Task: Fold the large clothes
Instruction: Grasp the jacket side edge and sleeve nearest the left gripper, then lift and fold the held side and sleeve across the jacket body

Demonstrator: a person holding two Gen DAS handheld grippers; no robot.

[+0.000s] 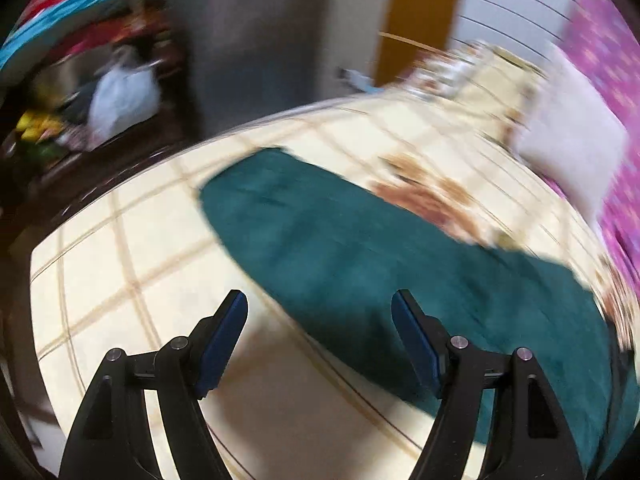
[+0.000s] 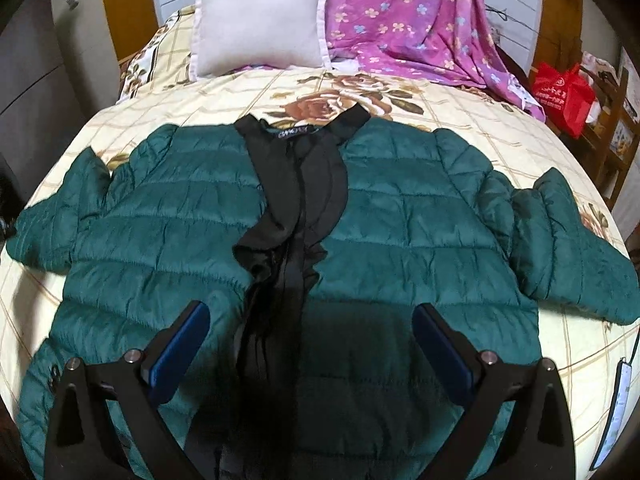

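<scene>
**Green jacket flat on bed, both grippers empty above it**

Green quilted jacket (image 2: 400, 216) lies spread front-up across the bedspread (image 2: 460, 100), cream with tan grid and brown roses. Black collar and lining (image 2: 296, 184) show down the middle where the front gapes. Both sleeves are out to the sides, each resting on the bedspread. Collar points toward a white pillow (image 2: 258, 20) at the head of the bed; a purple flowered blanket (image 2: 408, 12) is draped just beside the pillow. Red bag (image 2: 562, 96) sits off the bed's far right edge.

Right gripper (image 2: 310, 344) hangs over the jacket's lower front, jaws wide apart, nothing between the blue pads (image 2: 180, 348).

Left wrist view is motion-blurred. Left gripper (image 1: 320, 340) has jaws wide, holding nothing, over bare bedspread just beside one green sleeve (image 1: 360, 252). Whether either gripper touches fabric: cannot tell. Cluttered dark shelf (image 1: 80, 92) shows off the bed's edge, blurred.
</scene>
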